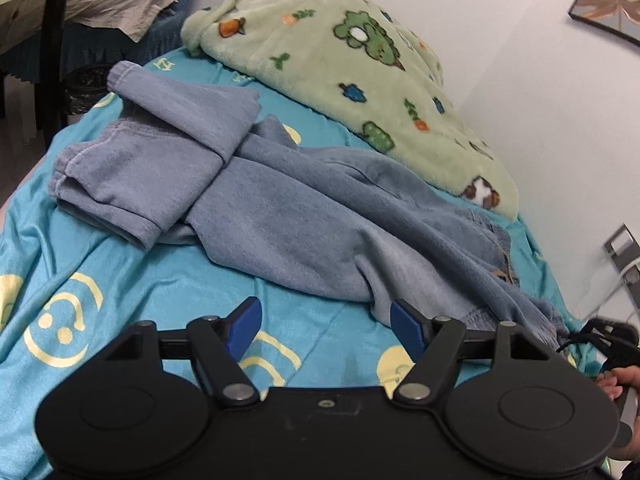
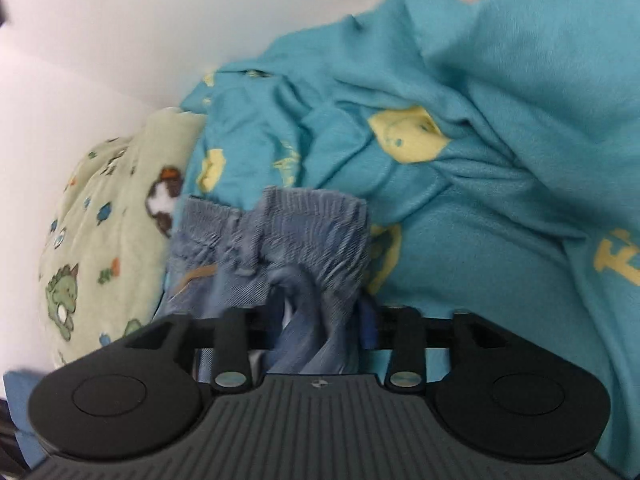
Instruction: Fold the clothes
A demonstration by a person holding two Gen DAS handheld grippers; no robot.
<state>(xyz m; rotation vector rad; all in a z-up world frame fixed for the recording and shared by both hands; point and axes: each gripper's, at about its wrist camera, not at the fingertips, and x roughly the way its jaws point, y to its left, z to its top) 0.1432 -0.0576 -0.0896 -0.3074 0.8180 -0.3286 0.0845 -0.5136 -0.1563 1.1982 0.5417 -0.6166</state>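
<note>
Blue-grey sweatpants [image 1: 280,208] lie across the teal bed sheet [image 1: 120,280], one leg folded back at the far left with its cuff [image 1: 124,74] on top. My left gripper [image 1: 326,320] is open and empty, its blue fingertips [image 1: 248,320] just short of the pants' near edge. My right gripper [image 2: 320,320] is shut on the pants' elastic waistband [image 2: 304,232], which bunches up between the fingers; the fingertips are hidden by cloth. The right gripper's hand shows at the far right of the left wrist view [image 1: 616,380].
A green fleece blanket [image 1: 340,52] with dinosaur prints lies along the white wall [image 1: 540,100] behind the pants; it also shows in the right wrist view [image 2: 100,248]. Rumpled teal bedding [image 2: 500,120] rises beyond the waistband. A second bed [image 1: 80,4] stands at the far left.
</note>
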